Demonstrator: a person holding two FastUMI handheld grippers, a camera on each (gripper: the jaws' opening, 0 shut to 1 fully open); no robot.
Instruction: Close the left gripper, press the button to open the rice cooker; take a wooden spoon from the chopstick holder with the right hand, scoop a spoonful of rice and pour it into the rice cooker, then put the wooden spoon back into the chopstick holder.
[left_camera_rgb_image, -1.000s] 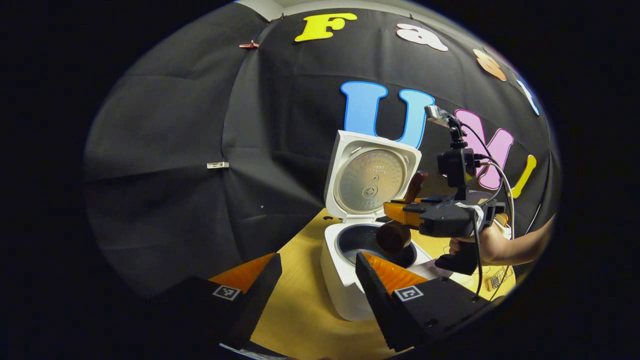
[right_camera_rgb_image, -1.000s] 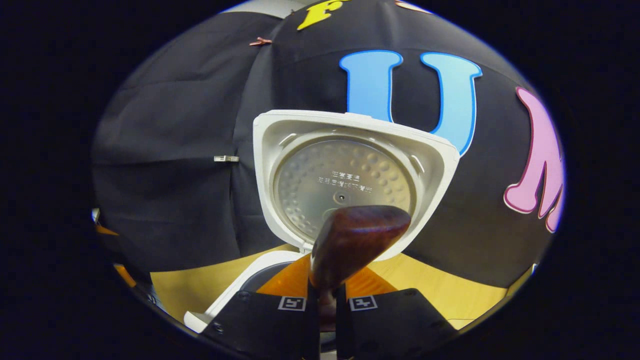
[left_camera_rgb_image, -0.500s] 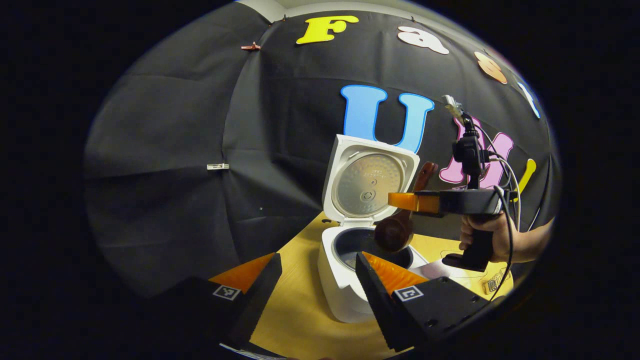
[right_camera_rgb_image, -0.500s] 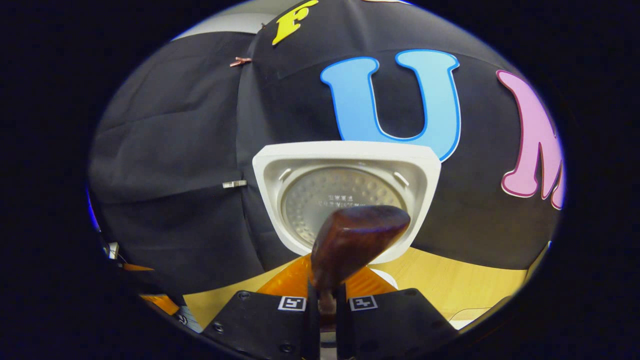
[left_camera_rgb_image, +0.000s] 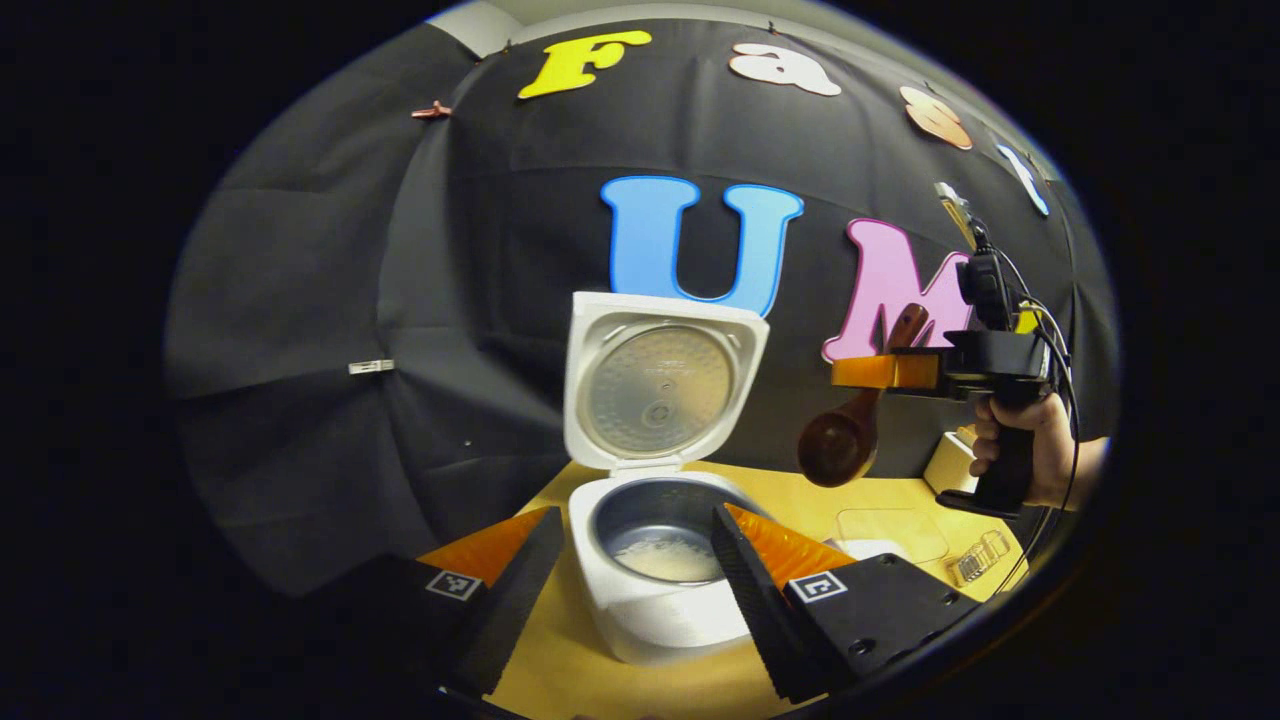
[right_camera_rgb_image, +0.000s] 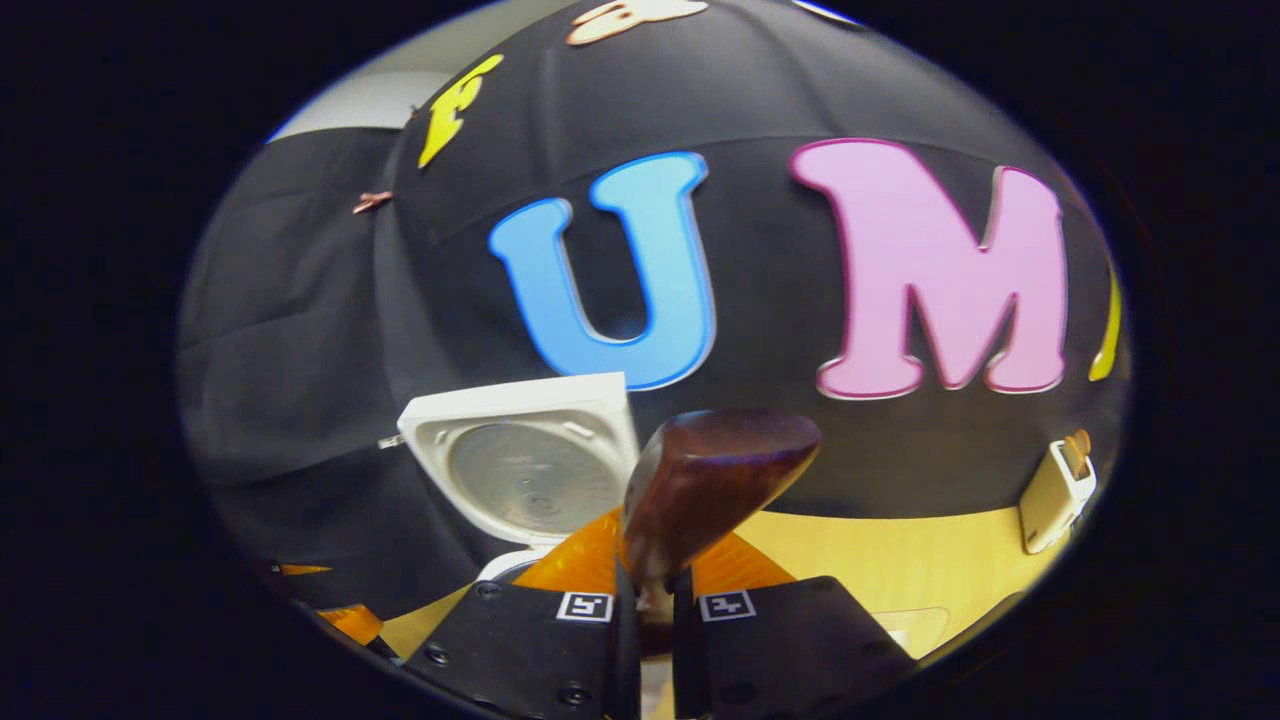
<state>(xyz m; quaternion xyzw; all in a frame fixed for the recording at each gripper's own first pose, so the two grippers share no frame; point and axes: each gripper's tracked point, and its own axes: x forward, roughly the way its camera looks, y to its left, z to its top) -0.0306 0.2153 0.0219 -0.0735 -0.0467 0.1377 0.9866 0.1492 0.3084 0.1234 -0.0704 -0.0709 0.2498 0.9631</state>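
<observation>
We see the rice cooker (left_camera_rgb_image: 655, 560) with lid raised and rice in its pot between our left gripper (left_camera_rgb_image: 640, 560)'s parted fingers, and to the right the right gripper (left_camera_rgb_image: 885, 371) clamps the wooden spoon (left_camera_rgb_image: 850, 425) aloft.

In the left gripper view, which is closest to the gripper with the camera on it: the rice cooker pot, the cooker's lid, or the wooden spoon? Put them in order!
1. Rice cooker pot: between the left gripper's fingers, nearest.
2. Lid: standing open behind the pot.
3. Wooden spoon: off right, clamped in the right gripper; too close to the lid to rank surely.
</observation>
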